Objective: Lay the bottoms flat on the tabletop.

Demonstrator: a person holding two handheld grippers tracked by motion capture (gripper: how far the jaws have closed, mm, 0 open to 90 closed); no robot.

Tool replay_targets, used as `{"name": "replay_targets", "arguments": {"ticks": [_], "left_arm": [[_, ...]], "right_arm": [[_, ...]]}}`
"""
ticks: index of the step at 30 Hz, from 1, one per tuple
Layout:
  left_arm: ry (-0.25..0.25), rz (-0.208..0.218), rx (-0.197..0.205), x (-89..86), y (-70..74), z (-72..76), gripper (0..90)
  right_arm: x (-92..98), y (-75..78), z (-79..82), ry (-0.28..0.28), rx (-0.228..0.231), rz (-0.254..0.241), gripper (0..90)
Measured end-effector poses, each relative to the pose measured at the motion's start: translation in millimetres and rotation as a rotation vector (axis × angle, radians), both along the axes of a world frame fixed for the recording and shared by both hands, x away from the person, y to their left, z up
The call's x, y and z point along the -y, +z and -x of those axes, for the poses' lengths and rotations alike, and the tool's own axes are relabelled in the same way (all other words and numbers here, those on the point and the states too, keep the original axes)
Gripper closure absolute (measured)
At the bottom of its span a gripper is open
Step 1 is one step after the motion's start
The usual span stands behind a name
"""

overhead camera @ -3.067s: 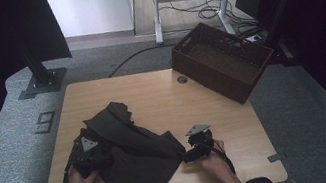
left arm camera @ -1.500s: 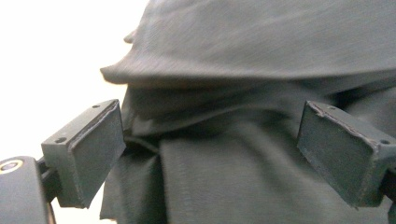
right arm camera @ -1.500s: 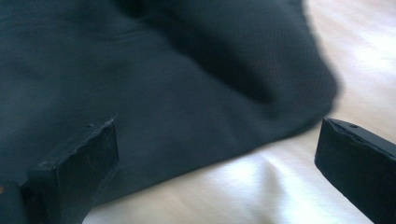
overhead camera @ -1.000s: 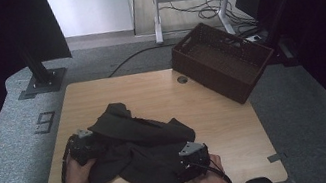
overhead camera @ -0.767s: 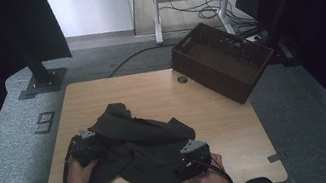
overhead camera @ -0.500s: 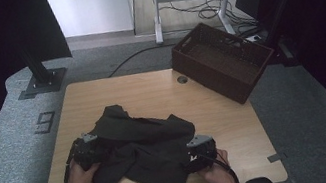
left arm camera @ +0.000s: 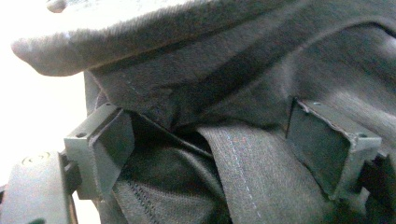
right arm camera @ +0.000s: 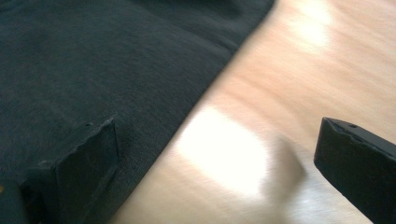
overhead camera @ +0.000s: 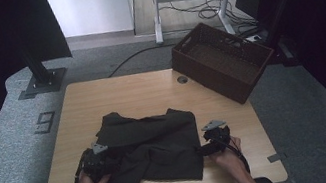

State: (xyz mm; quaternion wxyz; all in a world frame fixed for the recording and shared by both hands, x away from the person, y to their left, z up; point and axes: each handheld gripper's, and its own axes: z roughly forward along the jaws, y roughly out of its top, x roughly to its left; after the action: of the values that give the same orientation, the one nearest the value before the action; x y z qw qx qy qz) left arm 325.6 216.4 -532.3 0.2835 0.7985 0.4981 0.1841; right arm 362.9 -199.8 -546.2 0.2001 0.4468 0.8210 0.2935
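Note:
A dark grey cloth [overhead camera: 152, 144] lies folded over on the near half of the wooden table [overhead camera: 125, 93]. My left gripper [overhead camera: 106, 160] sits at the cloth's left side, partly under a fold. In the left gripper view, bunched folds of the cloth [left arm camera: 243, 70] fill the gap of the left gripper [left arm camera: 210, 149]. Its jaws have just been closing a little, but both pad faces still show bare. My right gripper [overhead camera: 202, 149] stands open at the cloth's right edge. In the right gripper view, one jaw of the right gripper [right arm camera: 219, 154] hangs over the cloth [right arm camera: 93, 60] and the other over bare table [right arm camera: 289, 84].
A dark woven basket [overhead camera: 221, 61] stands on the table's far right corner and overhangs it. A round cable port [overhead camera: 182, 79] sits in the tabletop near the basket. Behind the table are a stand base [overhead camera: 42, 82] and desk legs [overhead camera: 157, 11] on the floor.
The right hand slid to the right along the near edge and the cloth spread out flatter that way. The left hand moved nearer and a bit to the right with the cloth's left side.

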Motion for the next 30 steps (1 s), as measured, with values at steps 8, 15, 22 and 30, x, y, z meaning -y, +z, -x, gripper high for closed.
{"name": "replay_targets", "arguments": {"ticks": [8, 15, 22, 30], "left_arm": [[-0.076, 0.005, -0.003, 30.3, 1.3, 27.9, 15.1], [-0.169, -0.004, -0.01, 59.8, -0.4, 46.6, 13.5], [-0.205, 0.064, -0.044, 43.6, 11.0, 44.7, 12.2], [-0.151, 0.027, 0.066, 0.5, 46.8, 45.2, 13.5]], "right_arm": [[20.2, 1.5, -33.8, -0.072, 0.01, 0.023, 0.2], [29.0, 1.1, -63.1, -0.141, 0.024, 0.026, 1.2], [31.8, 0.8, -66.5, -0.141, 0.034, 0.007, 5.0], [28.8, 19.9, -33.7, -0.071, 0.029, -0.007, 6.8]]}}
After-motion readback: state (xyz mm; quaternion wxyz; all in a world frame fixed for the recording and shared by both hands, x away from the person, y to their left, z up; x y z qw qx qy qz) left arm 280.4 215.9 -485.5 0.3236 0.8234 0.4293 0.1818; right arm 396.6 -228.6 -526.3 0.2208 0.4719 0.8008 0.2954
